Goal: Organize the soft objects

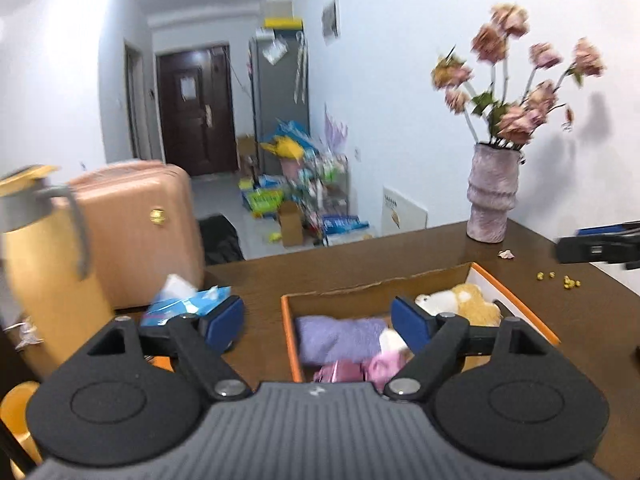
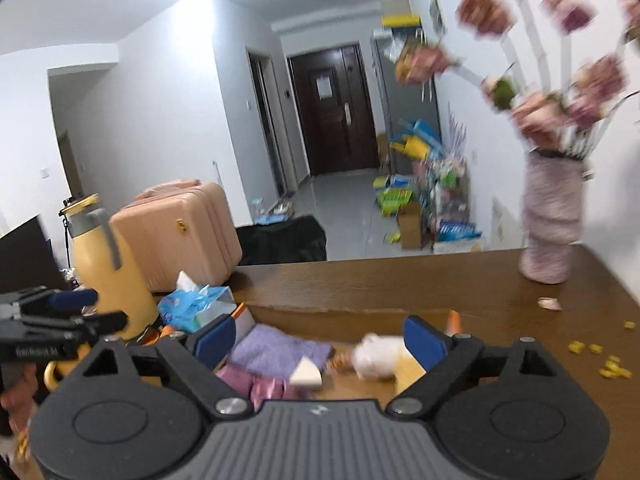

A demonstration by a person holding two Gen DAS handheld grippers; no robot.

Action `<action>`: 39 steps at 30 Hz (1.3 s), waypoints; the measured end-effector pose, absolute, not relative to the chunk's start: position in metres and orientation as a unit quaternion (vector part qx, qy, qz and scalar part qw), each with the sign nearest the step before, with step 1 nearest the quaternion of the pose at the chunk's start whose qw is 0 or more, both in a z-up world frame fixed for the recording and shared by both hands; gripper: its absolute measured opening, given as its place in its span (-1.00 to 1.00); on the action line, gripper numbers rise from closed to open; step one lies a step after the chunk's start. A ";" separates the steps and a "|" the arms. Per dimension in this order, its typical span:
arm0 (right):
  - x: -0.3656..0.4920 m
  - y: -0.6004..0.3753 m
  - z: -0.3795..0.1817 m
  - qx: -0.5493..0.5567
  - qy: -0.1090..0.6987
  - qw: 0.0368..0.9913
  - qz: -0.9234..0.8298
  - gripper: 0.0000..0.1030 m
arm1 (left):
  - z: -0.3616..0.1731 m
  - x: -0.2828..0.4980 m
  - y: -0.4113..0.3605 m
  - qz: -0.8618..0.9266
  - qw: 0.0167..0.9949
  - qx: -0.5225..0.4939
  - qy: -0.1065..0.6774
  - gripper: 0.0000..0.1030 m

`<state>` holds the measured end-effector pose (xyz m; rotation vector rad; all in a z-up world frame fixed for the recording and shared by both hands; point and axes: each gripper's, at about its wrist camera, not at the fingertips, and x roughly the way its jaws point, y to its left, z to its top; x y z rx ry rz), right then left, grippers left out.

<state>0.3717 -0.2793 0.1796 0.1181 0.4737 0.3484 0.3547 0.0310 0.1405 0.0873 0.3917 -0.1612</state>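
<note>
One orange-rimmed cardboard box [image 1: 516, 296] sat on the dark wood-grain table [image 1: 360, 268], and the soft things were all inside it. Count them: one lilac towel [image 1: 340, 338], fuzzy and folded, at the left; one plush toy [image 1: 464, 302], cream and tan, at the far right; one pink fluffy bundle [image 1: 380, 366] at the near edge, beside something shiny and pink that was too blurred to name. From the right wrist view there was also one white wedge-shaped sponge [image 2: 306, 374] lying near the towel [image 2: 280, 350].

The left gripper [image 1: 318, 320] hung above the box's left wall, blue pads spread wide, nothing between them. The right gripper [image 2: 320, 338] hovered over the box too, also spread wide and empty, with the plush toy [image 2: 376, 356] just beside its right pad.

Left of the box lay one blue tissue pack [image 1: 188, 304], crinkly plastic, a white tissue poking out; its print was unreadable. Further left stood one yellow jug [image 1: 44, 264] with a grey handle. Behind it, off the table, one ribbed pink suitcase [image 1: 140, 232]. At the far right, one ridged pinkish vase [image 1: 494, 196] held pink flowers [image 1: 520, 68], too blurred to count. Small yellow bits [image 2: 600, 360] were scattered on the table's right side.
</note>
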 end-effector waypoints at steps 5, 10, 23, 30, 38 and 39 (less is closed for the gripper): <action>0.236 -0.285 0.157 0.001 0.165 0.975 0.151 0.88 | 0.118 0.238 0.036 -0.078 0.987 0.046 0.132 0.80; 0.137 -0.279 0.114 0.008 0.140 0.980 0.141 0.94 | 0.087 0.159 0.039 -0.087 0.989 0.034 0.111 0.87; 0.061 -0.252 0.042 0.024 0.171 0.980 0.104 0.91 | 0.024 0.096 0.035 -0.105 0.981 0.015 0.160 0.87; 0.075 -0.240 0.043 0.033 0.164 0.979 0.115 0.74 | 0.014 0.114 0.042 -0.104 0.978 -0.020 0.180 0.86; 0.118 -0.227 0.027 0.046 0.213 0.967 0.135 0.05 | -0.001 0.161 0.032 -0.129 0.967 -0.031 0.217 0.47; 0.124 -0.226 0.026 0.052 0.217 0.965 0.137 0.02 | -0.001 0.169 0.030 -0.132 0.966 -0.032 0.218 0.43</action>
